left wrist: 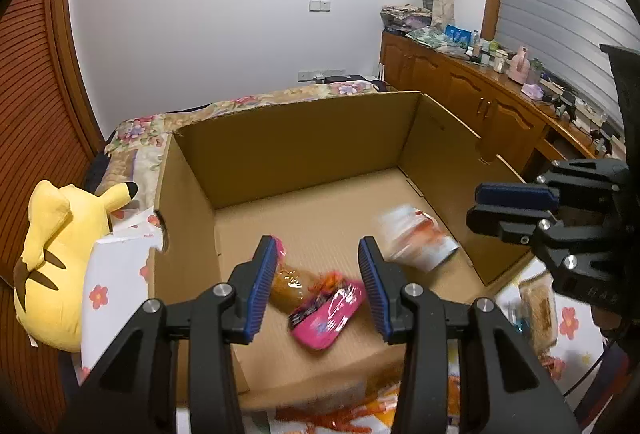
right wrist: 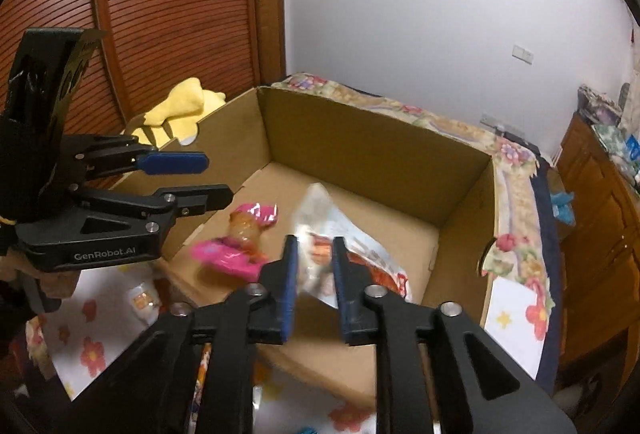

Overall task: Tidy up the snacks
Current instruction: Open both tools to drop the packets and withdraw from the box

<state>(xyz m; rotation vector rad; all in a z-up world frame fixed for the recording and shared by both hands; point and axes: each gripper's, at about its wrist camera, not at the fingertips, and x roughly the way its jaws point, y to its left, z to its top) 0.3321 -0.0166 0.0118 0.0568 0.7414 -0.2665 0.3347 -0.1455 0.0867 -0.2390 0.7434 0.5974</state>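
Landmark: cardboard box (left wrist: 304,137), open-topped, on a floral bedspread (left wrist: 132,129).
Box contents, near-left corner: pink snack pack (left wrist: 328,314) lying flat on the box floor, touching a clear-wrapped brown snack (left wrist: 288,286) on its left.
Box contents, right side: white-and-orange snack bag (left wrist: 416,238), blurred, near the right wall; whether settled on the floor or not quite landed, cannot tell.
Outside box, near side: more wrappers on the flower-print cloth (left wrist: 116,278), against the front wall; kinds too blurred to name.
Outside box, left: yellow plush toy (left wrist: 52,266), no part of the job.
Left gripper (left wrist: 318,258): jaws partly open, hovering over the box's near-left corner above the pink pack; nothing between the pads.
Right gripper (right wrist: 314,254): jaws drawn nearly together with a narrow gap showing, above the box's right side; white bag seen beyond the fingertips, not pinched, nothing held.
Step in hand: judged as the drop into the box, both grippers empty over it.
Progress: three snacks inside, several left outside; roughly part-way.
Next move calls for: withdrawal over the front wall, jaws opened wider, approach to a wrapper on the cloth, pinch on a crimped edge rather than the slippery face.
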